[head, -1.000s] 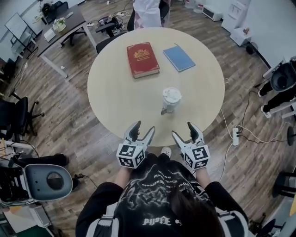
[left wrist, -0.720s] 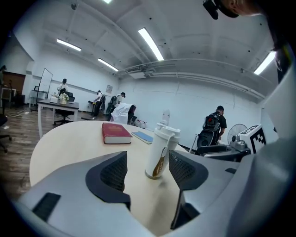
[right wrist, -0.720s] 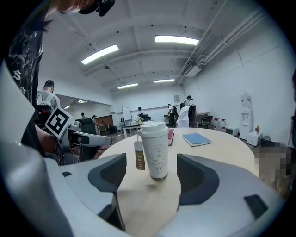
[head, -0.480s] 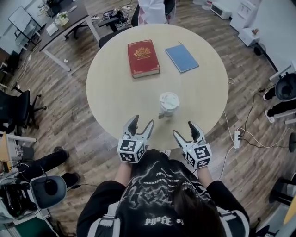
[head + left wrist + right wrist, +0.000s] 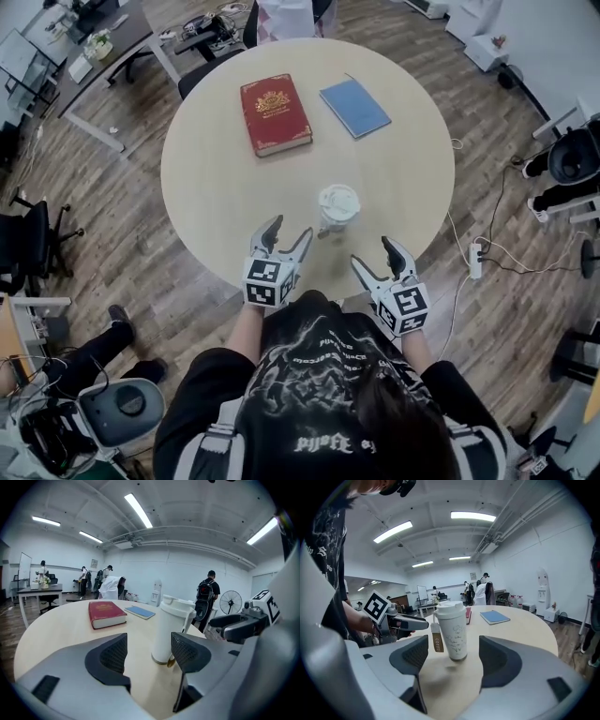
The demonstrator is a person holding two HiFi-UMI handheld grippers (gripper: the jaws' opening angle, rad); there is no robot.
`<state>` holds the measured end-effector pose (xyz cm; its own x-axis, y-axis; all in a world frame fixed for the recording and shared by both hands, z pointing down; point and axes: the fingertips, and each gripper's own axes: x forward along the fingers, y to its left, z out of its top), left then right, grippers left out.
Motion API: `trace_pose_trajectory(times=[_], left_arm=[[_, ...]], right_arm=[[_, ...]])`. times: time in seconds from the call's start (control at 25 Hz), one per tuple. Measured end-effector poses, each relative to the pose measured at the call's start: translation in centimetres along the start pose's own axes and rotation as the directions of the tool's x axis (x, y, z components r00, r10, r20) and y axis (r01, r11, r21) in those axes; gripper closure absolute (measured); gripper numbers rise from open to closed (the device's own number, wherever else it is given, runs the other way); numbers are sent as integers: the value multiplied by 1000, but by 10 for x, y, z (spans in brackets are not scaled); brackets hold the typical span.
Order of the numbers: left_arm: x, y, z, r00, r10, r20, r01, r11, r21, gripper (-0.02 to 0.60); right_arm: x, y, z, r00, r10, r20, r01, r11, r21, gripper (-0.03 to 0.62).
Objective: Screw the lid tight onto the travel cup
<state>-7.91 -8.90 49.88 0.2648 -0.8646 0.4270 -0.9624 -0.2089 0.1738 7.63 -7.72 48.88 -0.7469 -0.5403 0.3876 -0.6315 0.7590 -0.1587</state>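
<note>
The round, pale wooden bench (image 5: 216,178) lies under and ahead of both grippers, and only its near edge is reached by their tips. At its far side, well beyond the fingertips, a thick red hardback book with gold ornament (image 5: 275,114) and a thin blue notebook (image 5: 354,107) are laid flat. Neither is called for by the task.

The left gripper (image 5: 291,231) and the right gripper (image 5: 372,253) are held side by side. The fingers (image 5: 112,656) of each are spread apart, and nothing is clasped between them.

The tall white travel cup with a faint printed pattern (image 5: 454,634) is stood upright just ahead of both pairs of fingers. In the right gripper view it is lined up with the open gap. In the left gripper view it is set toward the right-hand finger. It is touched by neither gripper.

The white screw lid (image 5: 449,606) is already seated on the cup's mouth. How far it is threaded cannot be made out from these views.

A small brown paper tag (image 5: 437,643) is hung from the cup on the side toward the left gripper.

The task is judged to be at its start. The cup body has yet to be clamped, the lid has yet to be gripped, and the tightening turn has yet to be made.
</note>
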Motion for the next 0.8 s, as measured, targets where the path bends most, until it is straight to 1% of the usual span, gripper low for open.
trace_pose_trajectory(times=[0.16,0.28,0.36,0.56,0.68,0.72,0.8], left_arm=[[21,-3,-2,995,-97,-35,99,993,63,273],[31,-10,-5,985,-161,-66,168,978,126,258],[37,-14,-6,978,-194,-79,204,968,148,253],[48,-34,-8,955,-280,-101,294,941,167,227],[56,-45,-12,940,-324,-108,337,930,148,214],[59,-48,-13,936,-334,-108,347,927,140,199],[64,-52,-12,935,-339,-101,350,928,127,185]], right_arm=[[2,-5,-1,999,-45,-12,45,999,-3,264],[0,-4,-3,997,-68,-21,68,998,-5,264],[-1,-6,-2,996,-82,-22,82,997,-6,264],[-3,-15,4,995,-101,-14,101,995,-5,264],[-1,-16,14,997,-67,23,66,997,34,259],[-1,-15,18,998,-52,34,50,998,49,253],[0,-16,23,999,-37,40,35,998,54,249]])
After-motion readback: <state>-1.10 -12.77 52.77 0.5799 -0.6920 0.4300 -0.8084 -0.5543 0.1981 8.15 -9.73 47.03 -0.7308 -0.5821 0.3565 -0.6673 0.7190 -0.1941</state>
